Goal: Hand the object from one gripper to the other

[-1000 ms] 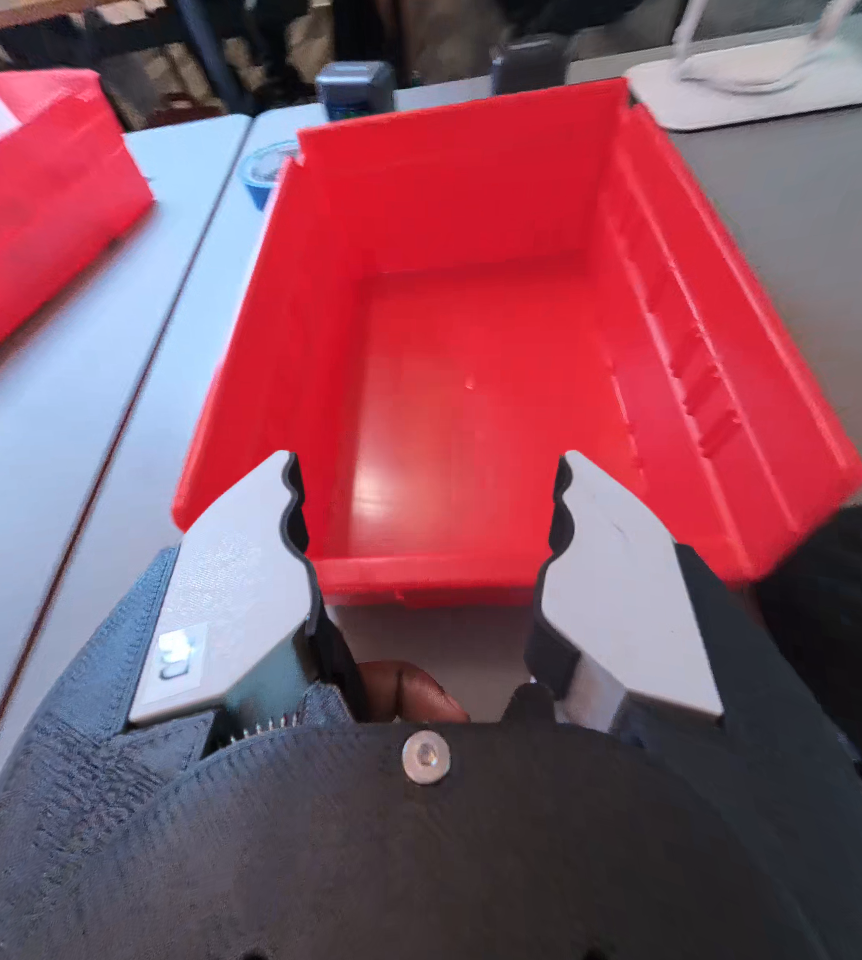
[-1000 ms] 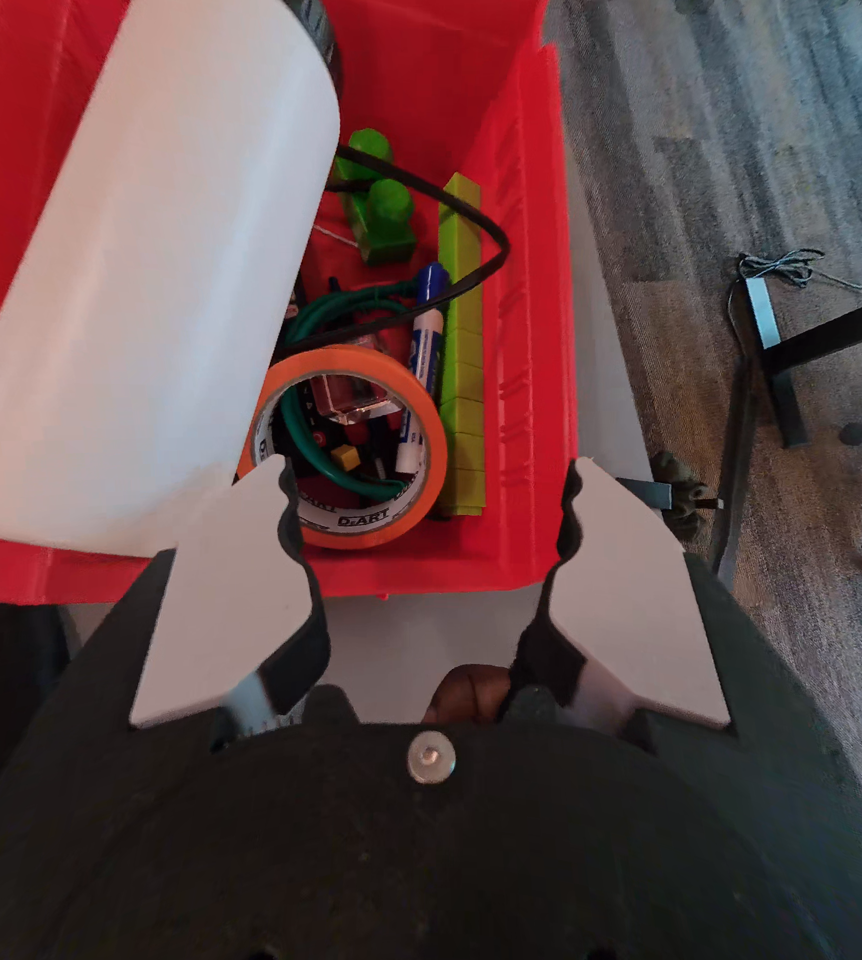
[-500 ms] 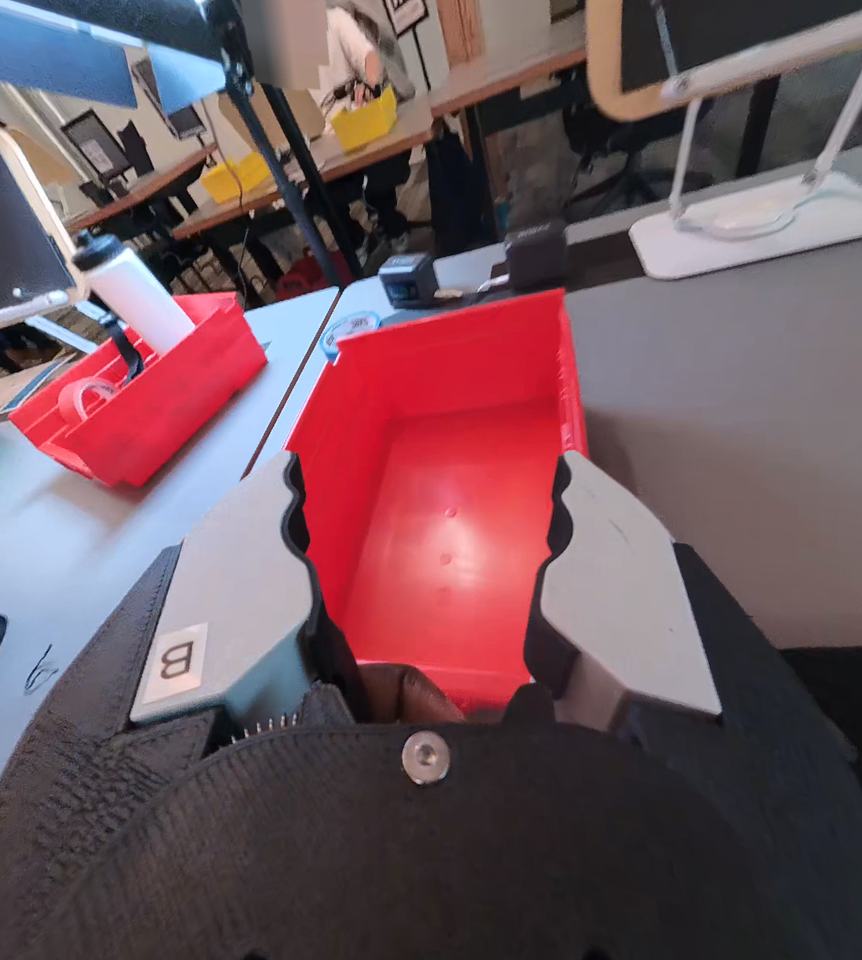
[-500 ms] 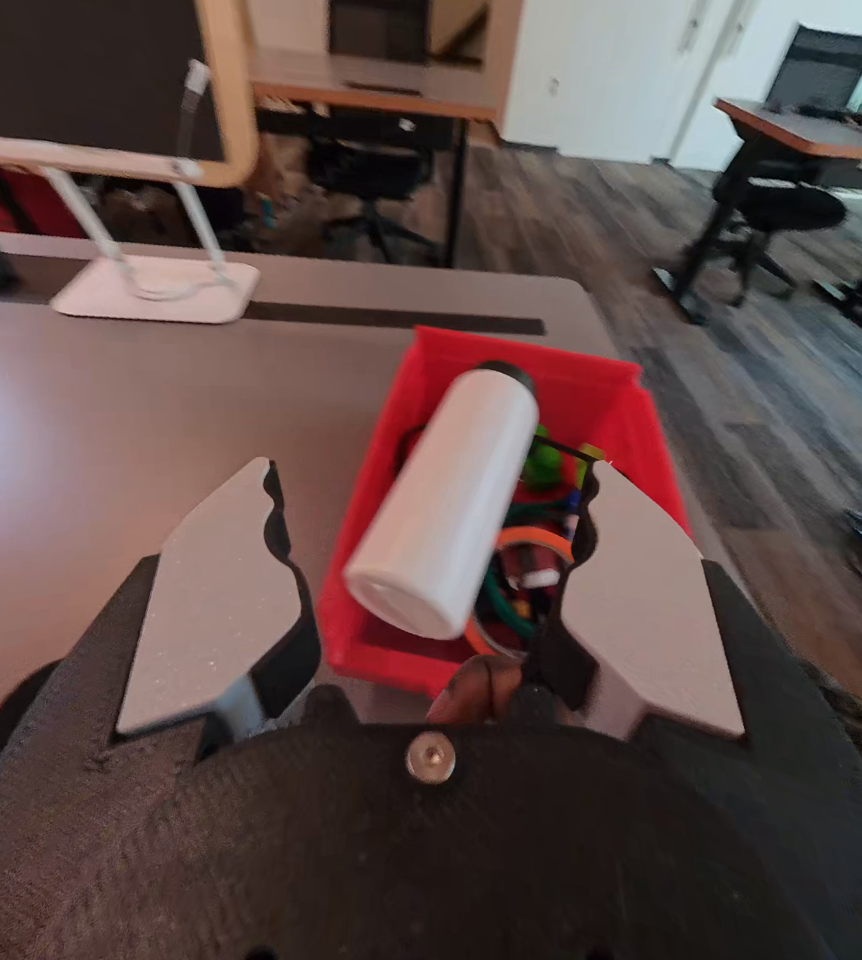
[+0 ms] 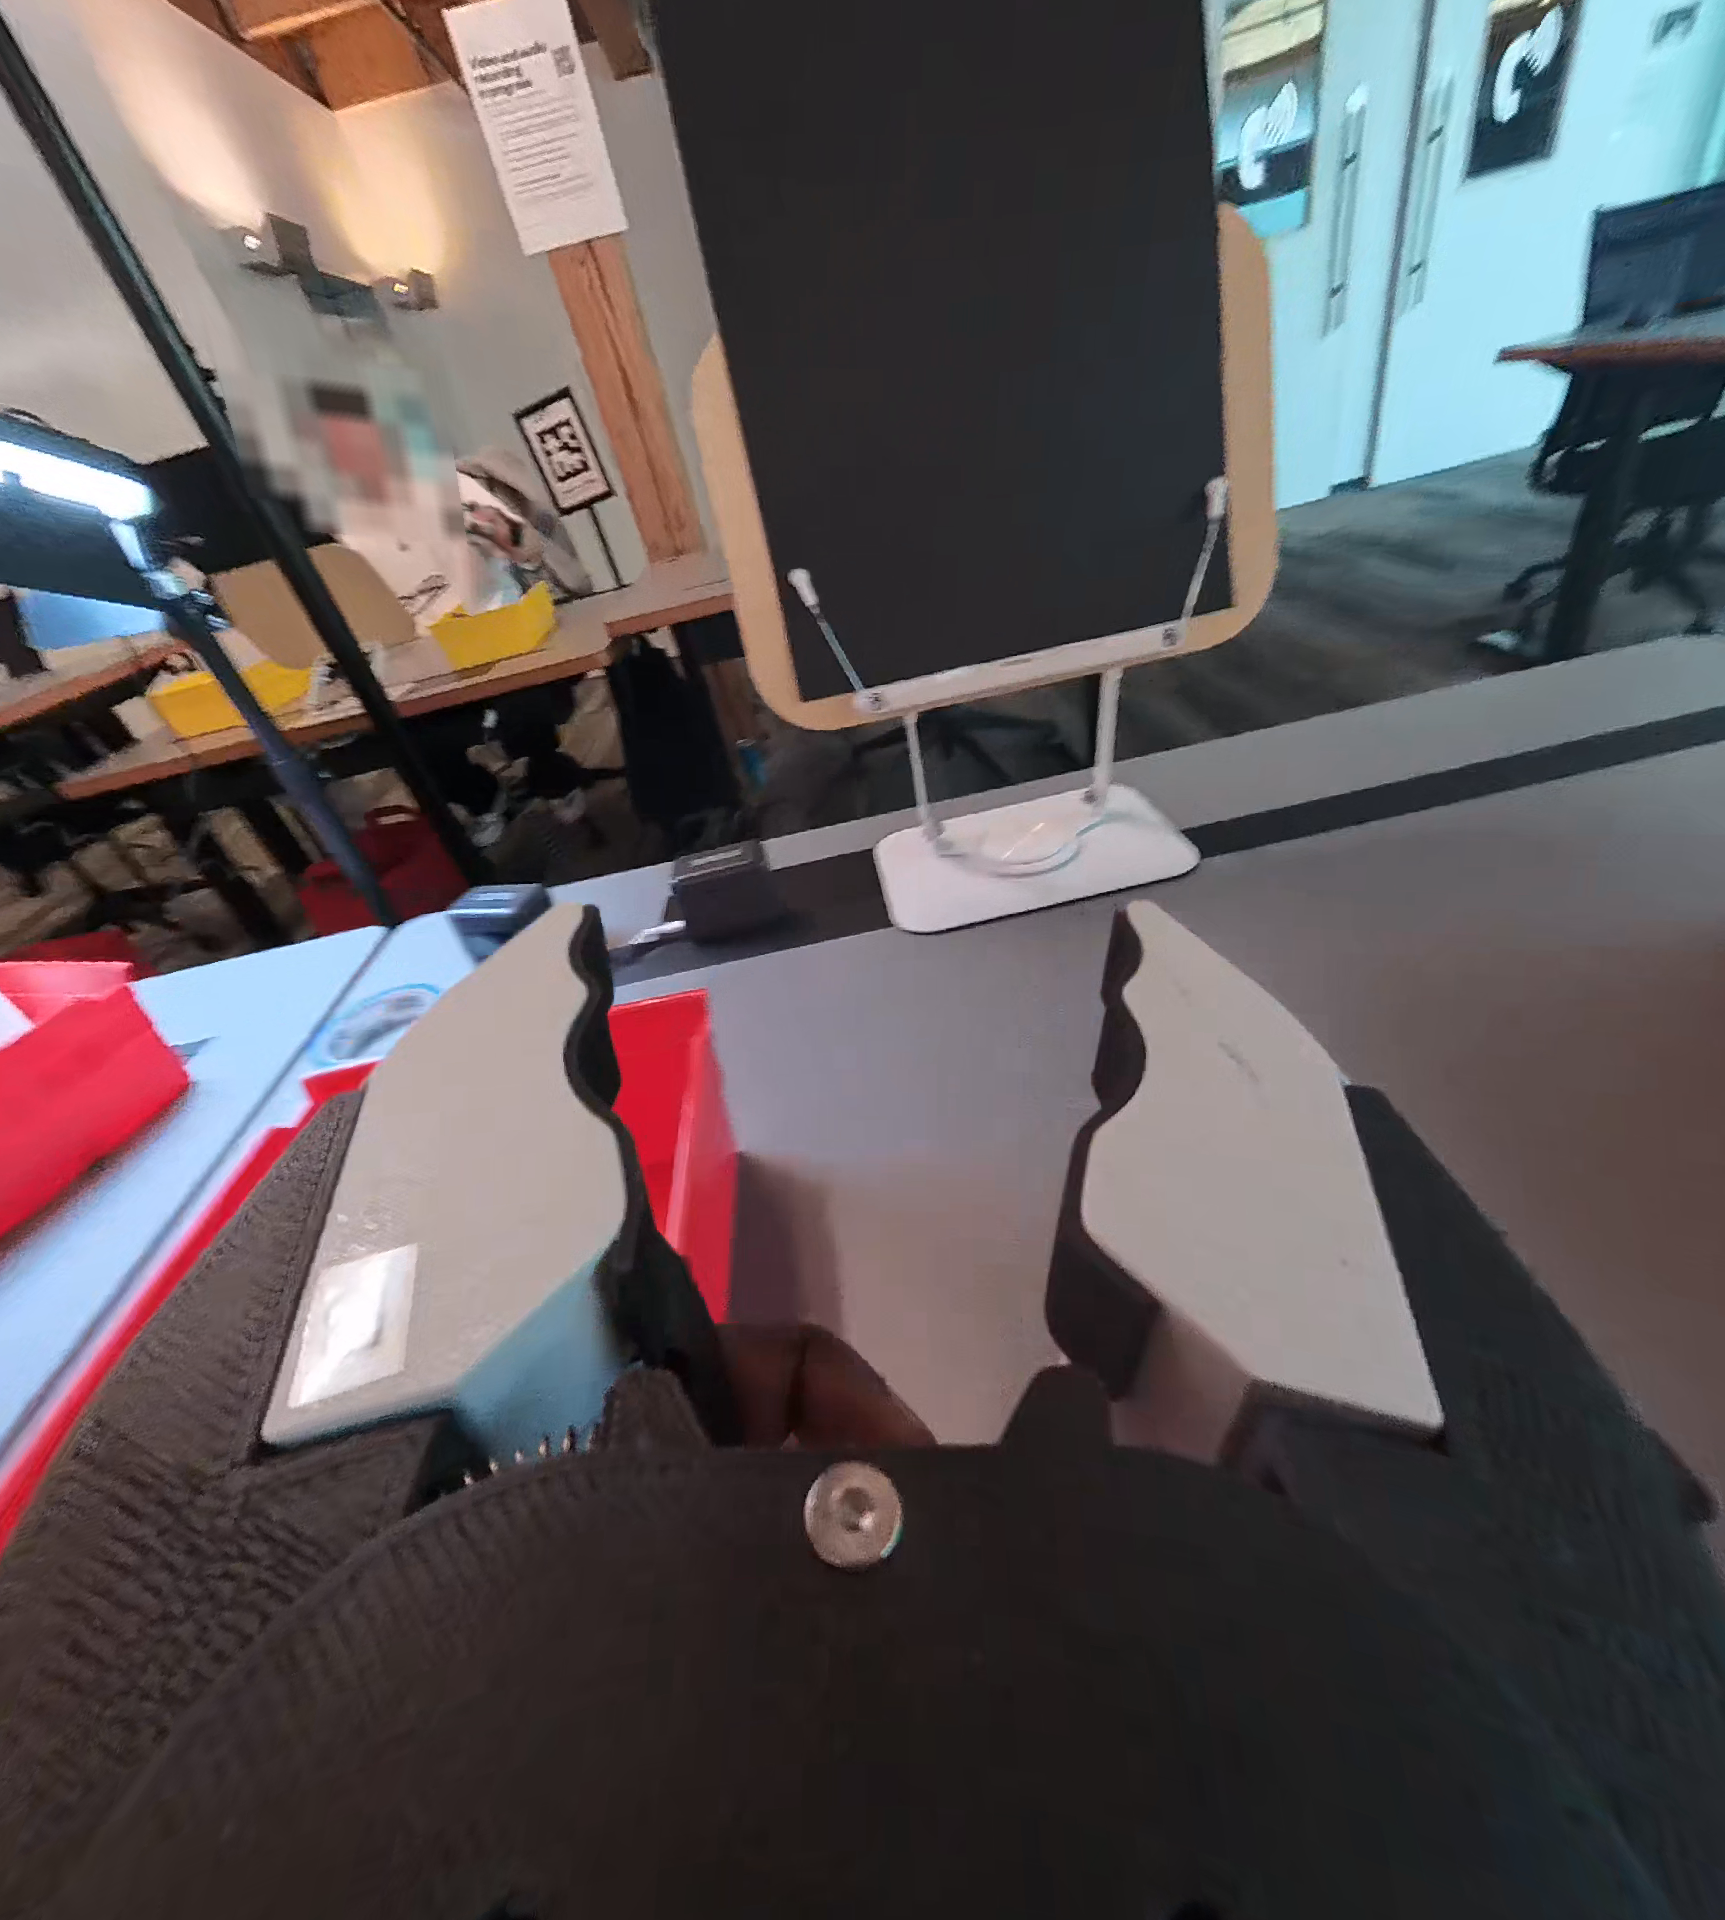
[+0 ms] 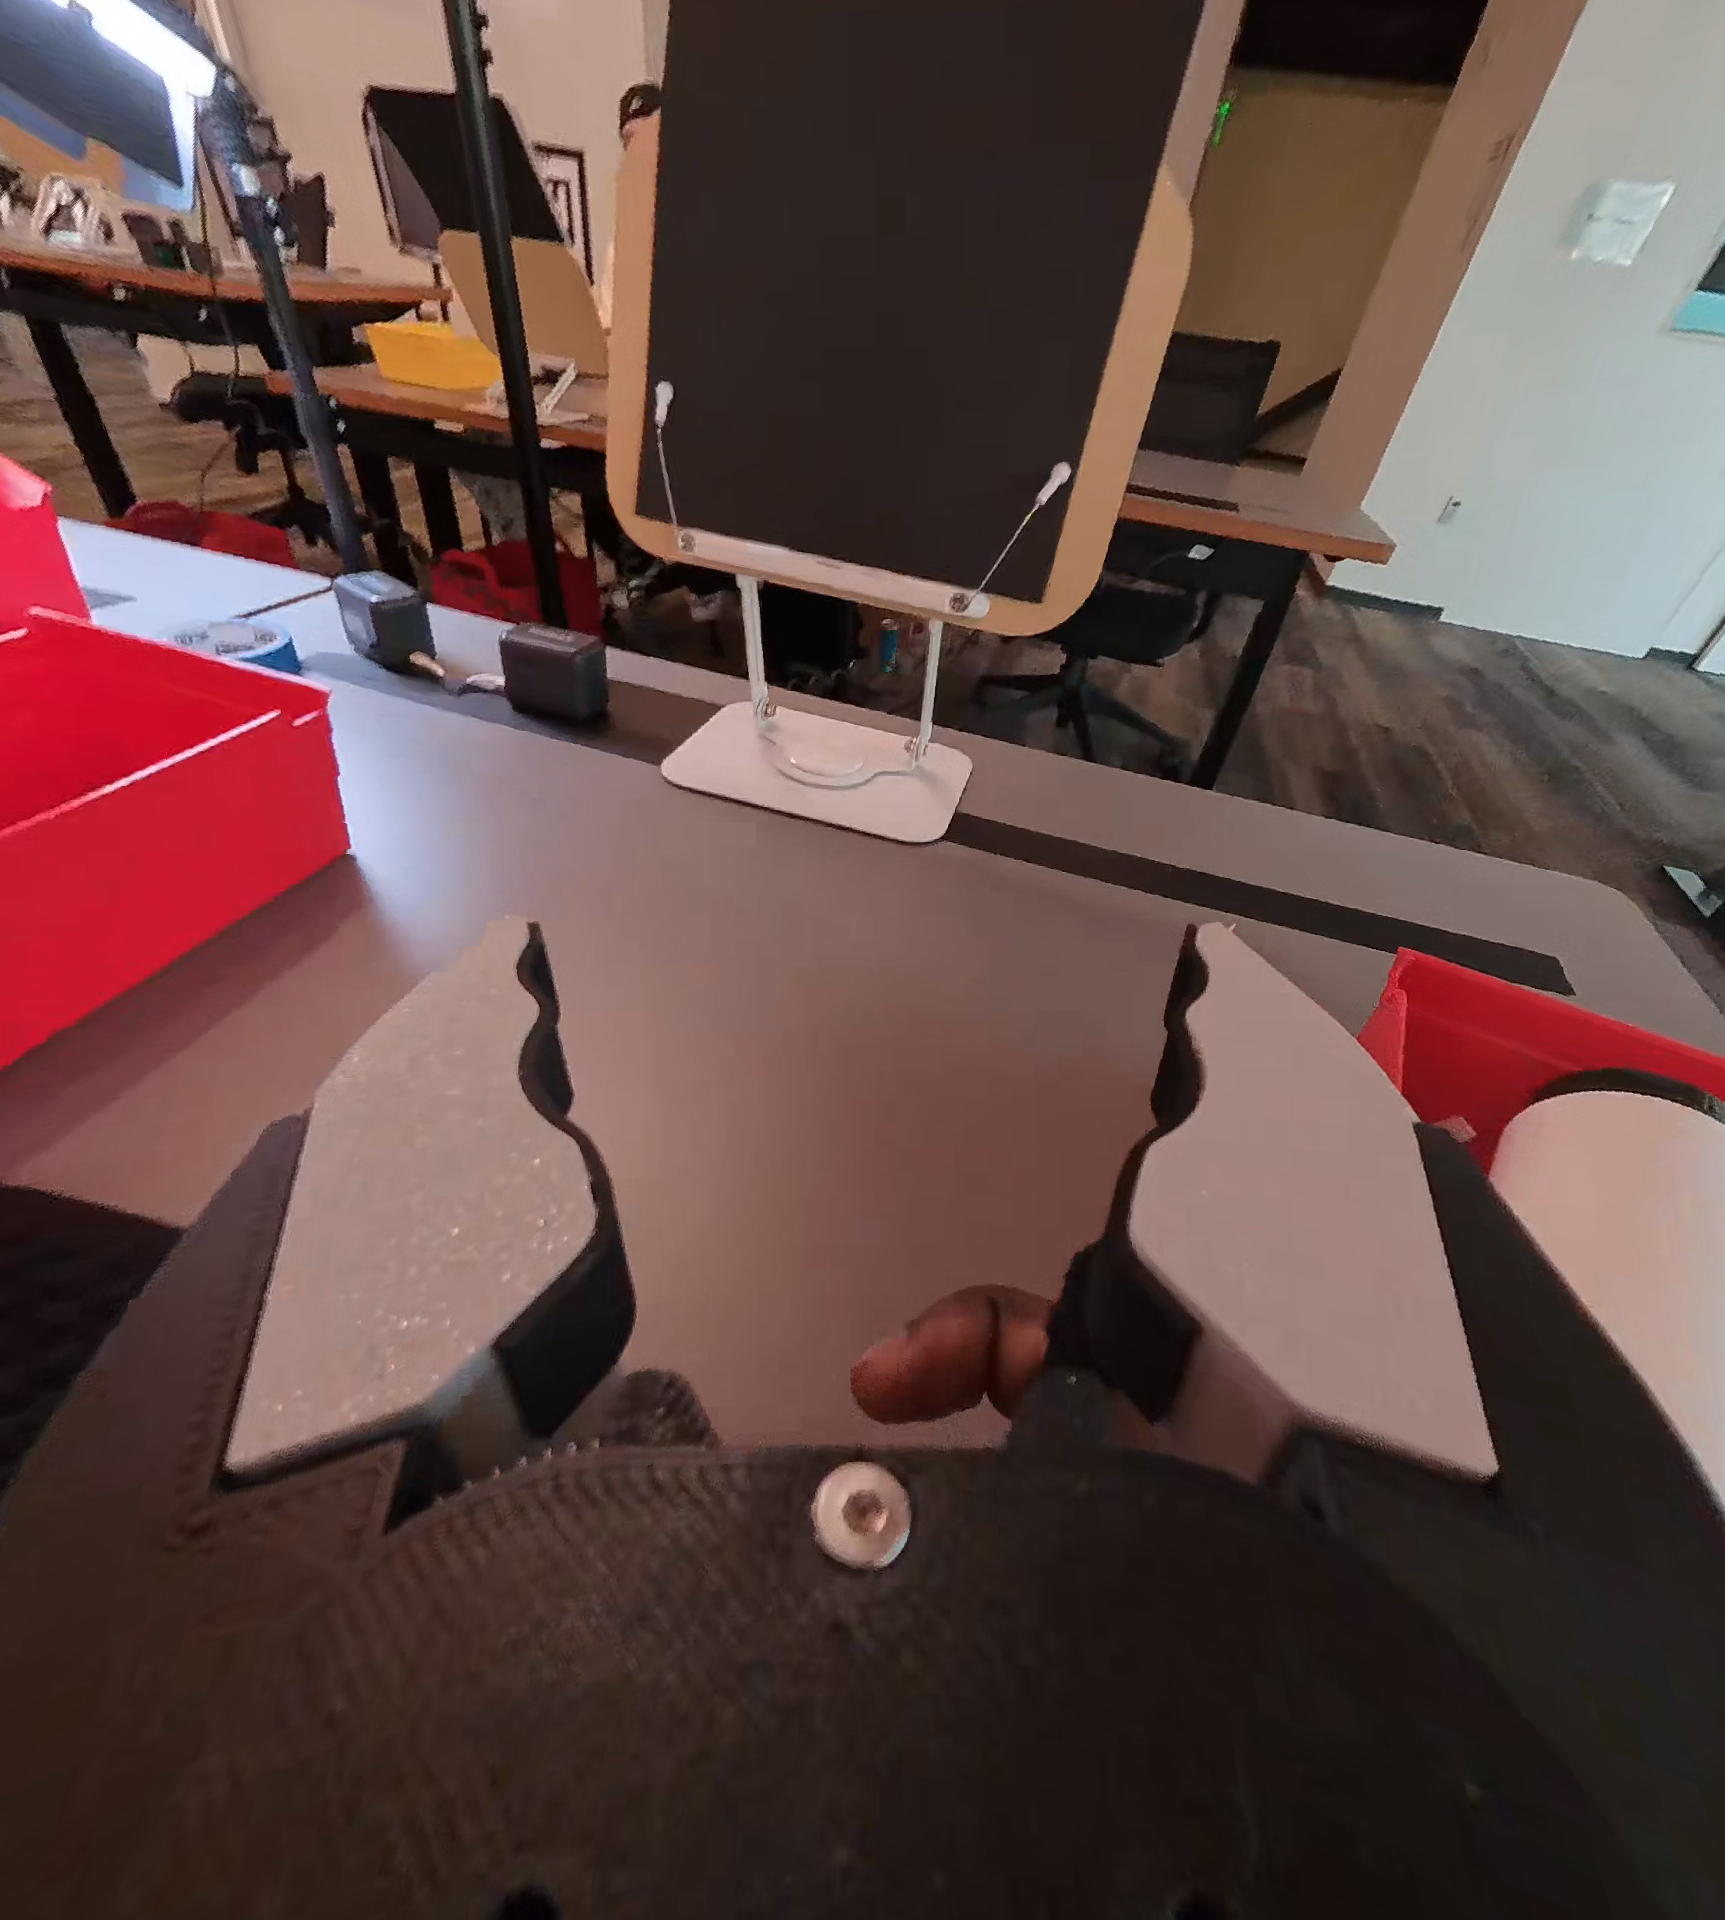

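- The white bottle point(image 6: 1668, 1299) is lying tilted in a red bin point(image 6: 1523, 1039) at the right edge of the right wrist view, its black cap pointing away from the camera; it is sitting just beside the right gripper's outer finger, and no finger is touching it.
- Bits of green and other colours are peeking out under the bottle at the frame edge; they are too cropped to name with any certainty.
- The right gripper point(image 6: 858, 935) is hovering over the bare dark table point(image 6: 837, 987) with its fingers spread wide and nothing between them. A fingertip of the person's hand point(image 6: 951, 1366) is showing at the base of the gap.
- The left gripper point(image 5: 853, 935) is likewise standing wide apart and holding nothing, pointing over the same table; its left finger is overlapping the corner of an empty red bin point(image 5: 681, 1091).
- That empty bin is also appearing at the left of the right wrist view.
- Another red bin point(image 5: 27, 1122) is sitting on the lighter table point(image 5: 245, 997) to the left, well apart.
- A black board point(image 6: 899, 291) with a tan frame is standing upright on a white stand point(image 6: 822, 774) at the far side of the dark table.
- Two small black boxes point(image 6: 551, 660) are resting near the stand, and a roll of blue tape point(image 6: 245, 644) is lying behind the empty bin.
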Action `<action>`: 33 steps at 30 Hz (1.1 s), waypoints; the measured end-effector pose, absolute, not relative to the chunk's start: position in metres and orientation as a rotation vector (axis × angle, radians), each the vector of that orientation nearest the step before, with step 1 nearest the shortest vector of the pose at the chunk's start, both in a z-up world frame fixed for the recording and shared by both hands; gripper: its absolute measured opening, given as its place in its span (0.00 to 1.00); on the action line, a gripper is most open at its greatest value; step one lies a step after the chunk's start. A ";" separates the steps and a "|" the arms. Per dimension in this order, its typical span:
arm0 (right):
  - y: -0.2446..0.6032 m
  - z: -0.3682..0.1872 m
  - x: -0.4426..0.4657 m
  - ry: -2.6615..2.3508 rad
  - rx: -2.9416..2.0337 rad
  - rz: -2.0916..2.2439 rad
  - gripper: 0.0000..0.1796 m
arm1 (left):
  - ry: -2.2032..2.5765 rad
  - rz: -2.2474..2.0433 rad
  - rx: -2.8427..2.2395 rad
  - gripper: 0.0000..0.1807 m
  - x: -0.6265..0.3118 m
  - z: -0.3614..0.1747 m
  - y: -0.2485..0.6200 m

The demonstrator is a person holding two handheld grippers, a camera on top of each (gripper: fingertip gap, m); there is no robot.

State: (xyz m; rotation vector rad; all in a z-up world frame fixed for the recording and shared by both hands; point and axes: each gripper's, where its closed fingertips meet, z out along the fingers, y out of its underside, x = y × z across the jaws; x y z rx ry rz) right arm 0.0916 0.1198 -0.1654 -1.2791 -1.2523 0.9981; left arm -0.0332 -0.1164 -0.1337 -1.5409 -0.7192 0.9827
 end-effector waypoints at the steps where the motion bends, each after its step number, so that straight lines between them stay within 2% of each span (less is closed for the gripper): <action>1: 0.118 -0.168 0.090 -1.240 -1.286 1.000 0.63 | -0.714 0.945 -1.543 0.50 -0.031 -0.139 -0.108; 6: 0.113 -0.196 0.087 -1.204 -1.366 1.003 0.66 | -0.691 0.870 -1.647 0.55 -0.027 -0.179 -0.075; 13: 0.111 -0.242 0.086 -1.169 -1.485 1.009 0.72 | -0.689 0.791 -1.732 0.68 -0.022 -0.229 -0.047; 21: 0.123 -0.279 0.071 -1.163 -1.541 0.969 0.81 | -0.746 0.862 -1.518 0.69 -0.033 -0.247 -0.044; 25: 0.125 -0.299 0.066 -1.189 -1.571 0.945 0.81 | -0.732 0.667 -1.519 0.73 -0.027 -0.262 -0.031; 29: 0.131 -0.288 0.080 -1.145 -1.511 0.924 0.75 | -0.672 0.723 -1.544 0.73 -0.023 -0.260 -0.045; 31: 0.153 -0.275 0.101 -1.046 -1.494 0.860 0.66 | -0.671 0.783 -1.579 0.73 -0.021 -0.257 -0.062; 33: 0.184 -0.268 0.127 -0.936 -1.502 0.761 0.58 | -0.689 0.838 -1.576 0.68 -0.019 -0.250 -0.084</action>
